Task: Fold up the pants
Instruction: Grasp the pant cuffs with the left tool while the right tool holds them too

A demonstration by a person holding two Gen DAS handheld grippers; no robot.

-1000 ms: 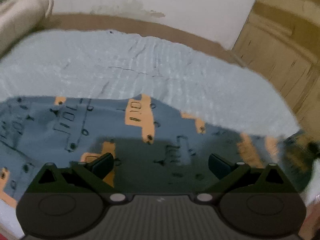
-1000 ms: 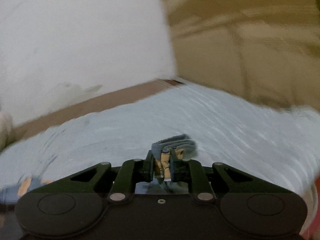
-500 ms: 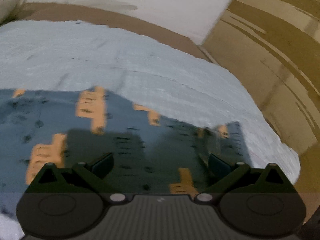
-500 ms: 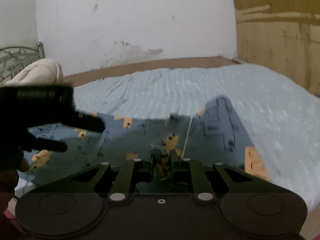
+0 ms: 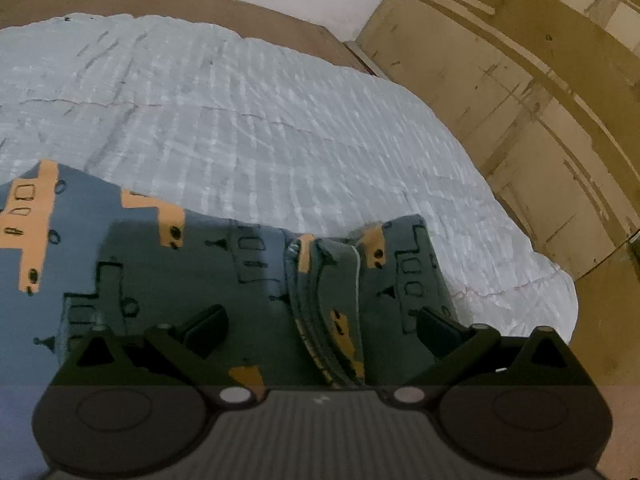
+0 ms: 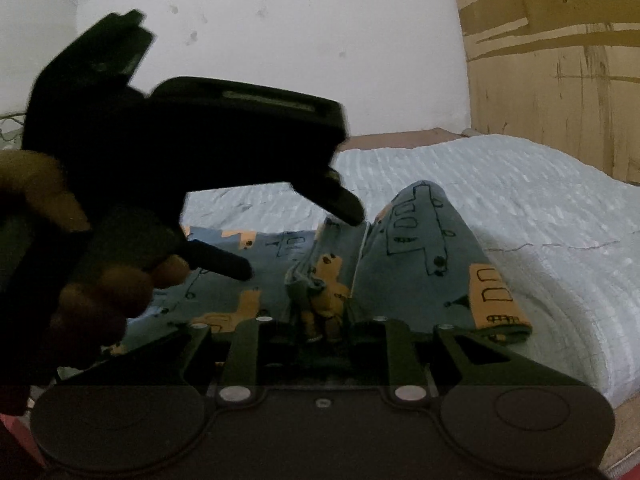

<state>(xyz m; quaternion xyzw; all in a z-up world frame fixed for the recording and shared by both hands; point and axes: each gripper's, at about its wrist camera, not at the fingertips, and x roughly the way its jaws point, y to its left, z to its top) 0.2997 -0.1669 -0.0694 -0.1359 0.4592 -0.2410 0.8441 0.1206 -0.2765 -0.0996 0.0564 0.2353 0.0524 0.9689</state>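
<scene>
The pants (image 5: 248,264) are blue-grey with orange patches and black line drawings. They lie on a pale blue quilted bed (image 5: 280,120). My left gripper (image 5: 320,320) is open and hovers just above the bunched waistband fold (image 5: 332,308), touching nothing. In the right wrist view the pants (image 6: 420,248) rise in a fold. My right gripper (image 6: 322,320) is shut on a bunched edge of the pants. The left gripper (image 6: 304,240) shows there as a dark shape at left, held by a hand, fingers apart above the cloth.
A brown wooden wardrobe (image 5: 540,100) stands right of the bed. A white wall (image 6: 280,60) and a brown bed frame (image 5: 200,0) lie behind. The bed's right edge (image 5: 560,292) is near the pants.
The right gripper has brought its pinched pants edge down onto the spread pants. The left gripper has swung to the right, over the bunched fold, and stays open.
</scene>
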